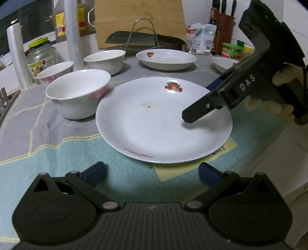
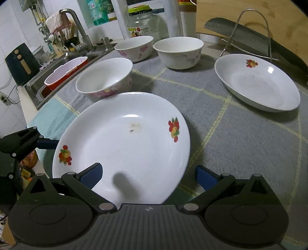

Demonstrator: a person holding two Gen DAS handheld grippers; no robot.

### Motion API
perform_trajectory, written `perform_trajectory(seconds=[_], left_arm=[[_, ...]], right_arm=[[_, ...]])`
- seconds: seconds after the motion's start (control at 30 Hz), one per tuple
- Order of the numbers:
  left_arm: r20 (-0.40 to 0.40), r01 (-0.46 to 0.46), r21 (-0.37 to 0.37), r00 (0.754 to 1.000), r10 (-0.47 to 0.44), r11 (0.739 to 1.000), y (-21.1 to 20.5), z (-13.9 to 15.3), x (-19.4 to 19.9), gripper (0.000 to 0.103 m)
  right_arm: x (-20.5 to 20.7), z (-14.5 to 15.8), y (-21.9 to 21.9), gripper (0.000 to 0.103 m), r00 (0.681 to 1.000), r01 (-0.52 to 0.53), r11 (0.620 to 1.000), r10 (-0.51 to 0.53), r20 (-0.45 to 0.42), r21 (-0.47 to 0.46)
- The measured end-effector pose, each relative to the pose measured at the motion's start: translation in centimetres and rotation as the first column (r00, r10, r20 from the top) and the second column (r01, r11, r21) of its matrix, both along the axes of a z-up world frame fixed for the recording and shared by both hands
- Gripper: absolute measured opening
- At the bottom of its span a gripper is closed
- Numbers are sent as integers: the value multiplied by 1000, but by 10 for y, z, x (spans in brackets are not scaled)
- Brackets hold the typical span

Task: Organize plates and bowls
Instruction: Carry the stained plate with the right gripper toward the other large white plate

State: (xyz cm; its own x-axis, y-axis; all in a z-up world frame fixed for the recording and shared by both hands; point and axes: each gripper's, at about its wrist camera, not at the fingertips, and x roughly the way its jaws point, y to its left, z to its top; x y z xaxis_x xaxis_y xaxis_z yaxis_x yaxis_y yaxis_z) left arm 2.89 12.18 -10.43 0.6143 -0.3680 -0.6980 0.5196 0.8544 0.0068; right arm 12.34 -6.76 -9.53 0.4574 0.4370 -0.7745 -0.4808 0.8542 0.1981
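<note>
A white plate with fruit prints (image 1: 154,119) (image 2: 125,142) lies on the mat nearest me. My left gripper (image 1: 152,174) is open and empty just short of its near rim. My right gripper (image 2: 148,176) is open, its jaws straddling the plate's right rim, one finger (image 1: 200,110) over the plate. Three flowered white bowls (image 1: 79,94) (image 1: 105,60) (image 1: 55,73) stand to the left; in the right wrist view they are the near bowl (image 2: 105,77) and two behind (image 2: 134,47) (image 2: 179,52). A second plate (image 1: 165,58) (image 2: 258,82) lies behind. A third dish (image 1: 224,63) is partly hidden.
A wire rack (image 1: 143,32) with a cleaver (image 2: 248,41) and cutting board (image 1: 138,17) stands at the back. Jars (image 1: 41,55), plastic rolls (image 1: 16,55) and bottles (image 1: 213,27) line the back. The sink (image 2: 57,77) with a red tub is at left. The counter edge (image 1: 273,146) is close right.
</note>
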Motion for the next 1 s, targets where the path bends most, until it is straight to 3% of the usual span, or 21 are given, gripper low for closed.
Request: perform_trajectory(seconds=[0.47,1.0], left_arm=[[23,134,-7,991,-134,991,5,-3,16,102],[46,209,-13,977,-208,978,1,-5,25,102]], right_arm=[[27,-1,12,103,999,-37,999,37,9,25],[35,-2,14,103,993,-114,992,114,5,61]])
